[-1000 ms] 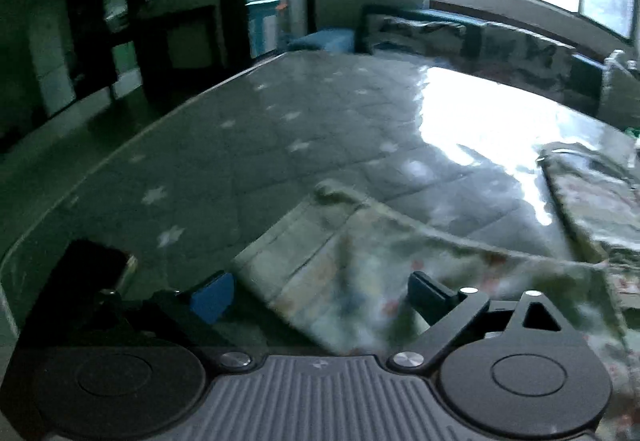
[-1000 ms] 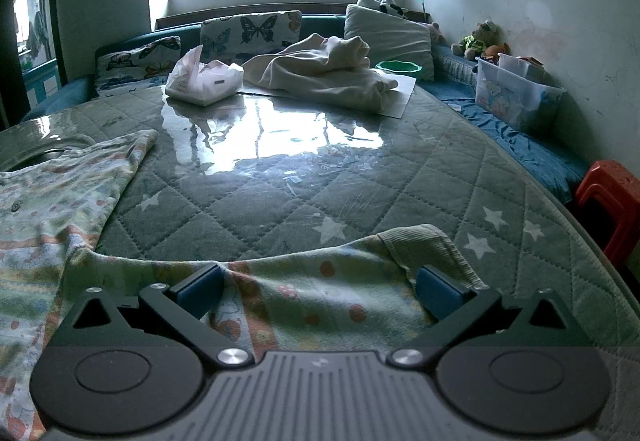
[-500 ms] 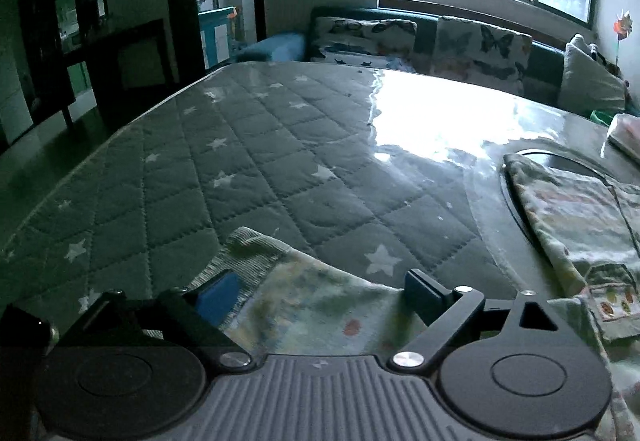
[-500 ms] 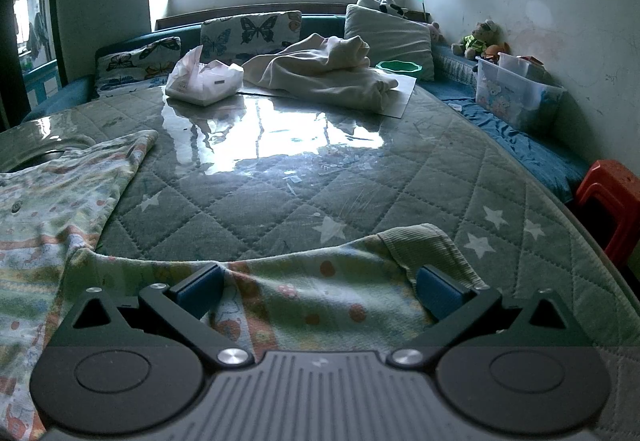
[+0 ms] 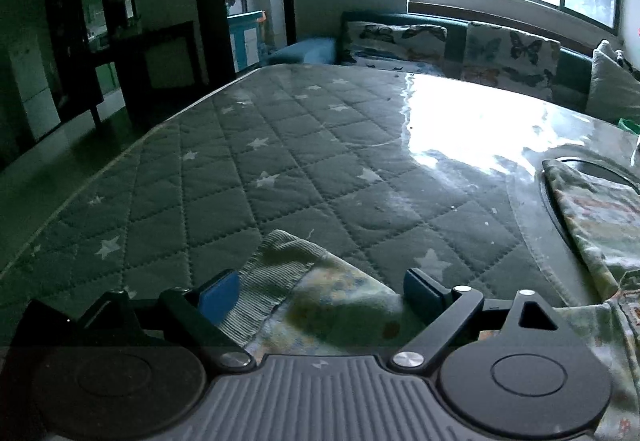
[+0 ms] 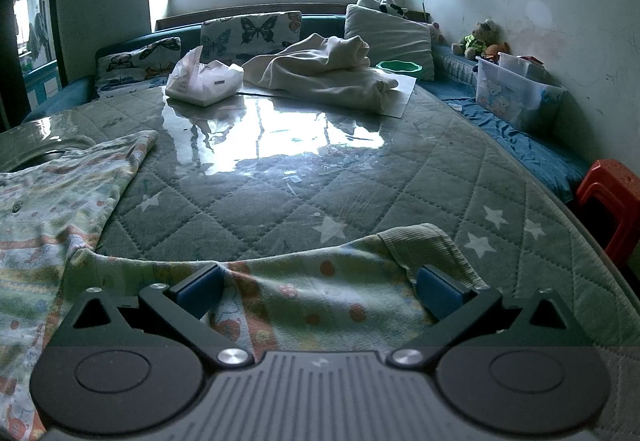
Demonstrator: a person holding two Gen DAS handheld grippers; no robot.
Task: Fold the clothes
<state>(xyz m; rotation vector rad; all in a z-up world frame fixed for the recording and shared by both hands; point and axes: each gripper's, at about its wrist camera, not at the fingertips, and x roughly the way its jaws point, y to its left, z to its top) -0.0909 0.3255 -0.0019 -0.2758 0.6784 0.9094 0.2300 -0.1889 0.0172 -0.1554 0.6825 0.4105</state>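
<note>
A small patterned garment lies flat on a quilted, star-printed table top under clear plastic. In the left wrist view one ribbed cuff and its patterned leg lie between the fingers of my open left gripper. In the right wrist view the other ribbed cuff and patterned cloth lie between the fingers of my open right gripper. More of the garment spreads to the left.
At the far side of the table lie a crumpled white cloth, a white tissue pack and a green bowl. A sofa with butterfly cushions stands behind. A red stool stands right. The table edge drops off left.
The left gripper has swung and settled over the left cuff, which now lies between its open fingers. The right gripper has not moved.
</note>
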